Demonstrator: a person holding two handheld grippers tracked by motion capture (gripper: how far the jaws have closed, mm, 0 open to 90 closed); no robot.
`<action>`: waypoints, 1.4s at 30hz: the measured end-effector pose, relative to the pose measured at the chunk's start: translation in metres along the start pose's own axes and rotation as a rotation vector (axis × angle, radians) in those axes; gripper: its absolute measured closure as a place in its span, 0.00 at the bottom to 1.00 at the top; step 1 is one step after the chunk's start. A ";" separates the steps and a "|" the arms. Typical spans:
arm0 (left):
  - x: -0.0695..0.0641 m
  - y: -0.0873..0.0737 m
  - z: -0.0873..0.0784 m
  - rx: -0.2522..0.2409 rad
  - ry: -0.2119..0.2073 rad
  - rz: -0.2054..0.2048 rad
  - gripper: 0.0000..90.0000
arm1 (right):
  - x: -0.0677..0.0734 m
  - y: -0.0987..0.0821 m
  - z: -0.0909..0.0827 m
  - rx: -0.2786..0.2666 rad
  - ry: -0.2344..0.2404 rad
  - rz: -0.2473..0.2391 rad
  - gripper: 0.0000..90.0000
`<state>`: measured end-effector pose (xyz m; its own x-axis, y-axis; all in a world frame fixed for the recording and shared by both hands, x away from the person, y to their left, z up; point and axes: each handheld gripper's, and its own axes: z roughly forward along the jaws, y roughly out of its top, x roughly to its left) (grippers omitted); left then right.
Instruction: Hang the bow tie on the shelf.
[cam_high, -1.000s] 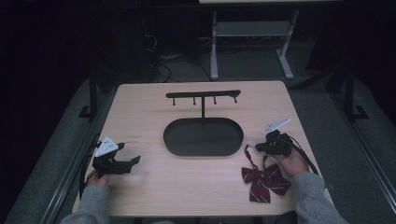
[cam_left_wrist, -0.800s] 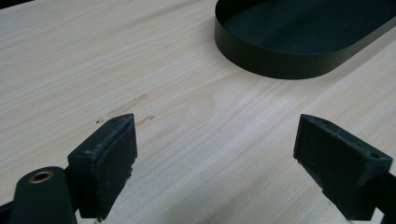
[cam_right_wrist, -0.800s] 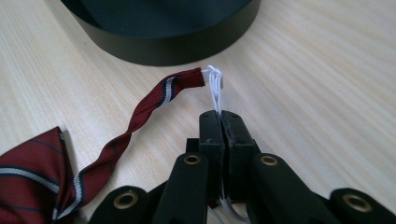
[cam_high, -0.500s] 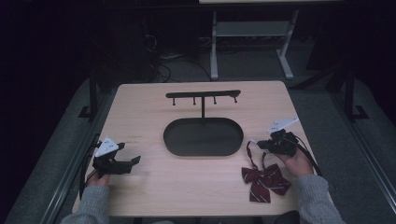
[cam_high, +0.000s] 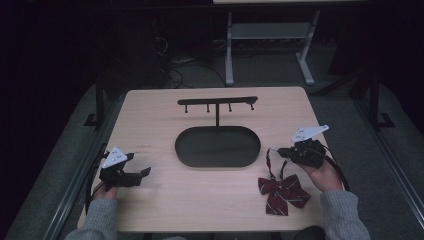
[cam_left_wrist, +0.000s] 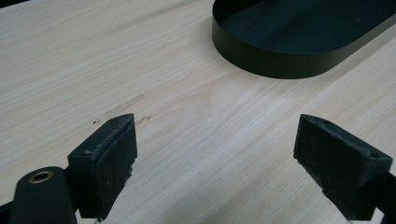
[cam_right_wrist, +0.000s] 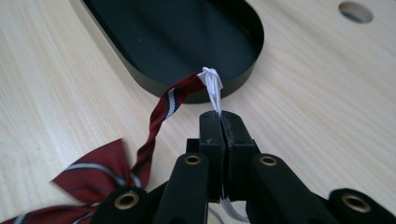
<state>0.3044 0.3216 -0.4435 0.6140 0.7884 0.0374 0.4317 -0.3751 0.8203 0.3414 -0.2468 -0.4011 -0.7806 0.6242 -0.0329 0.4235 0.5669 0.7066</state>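
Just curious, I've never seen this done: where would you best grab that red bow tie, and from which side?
By its white elastic loop, from the person's side. The right tool is shut on it there. The loop is thin and stands up off the table, while the bow tie lies flat and floppy.

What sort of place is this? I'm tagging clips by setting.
Probably a lab or workshop set up for recording, not a home: one small wooden table in a dark room, cables on the floor, and a staged hook stand with a bow tie.
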 end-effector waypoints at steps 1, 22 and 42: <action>0.000 0.000 0.000 0.000 0.000 0.000 0.14 | 0.000 0.000 0.000 0.000 0.000 0.000 0.97; -0.001 0.000 0.001 -0.005 -0.004 -0.004 0.15 | 0.019 0.034 -0.035 -0.065 -0.033 -0.085 0.98; 0.000 0.000 0.001 -0.006 -0.002 -0.003 0.14 | 0.020 0.060 -0.045 -0.104 -0.002 -0.103 0.98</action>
<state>0.3052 0.3209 -0.4439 0.6137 0.7888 0.0340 0.4296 -0.3697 0.8239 0.3304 -0.2239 -0.3276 -0.8164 0.5668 -0.1105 0.2914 0.5695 0.7686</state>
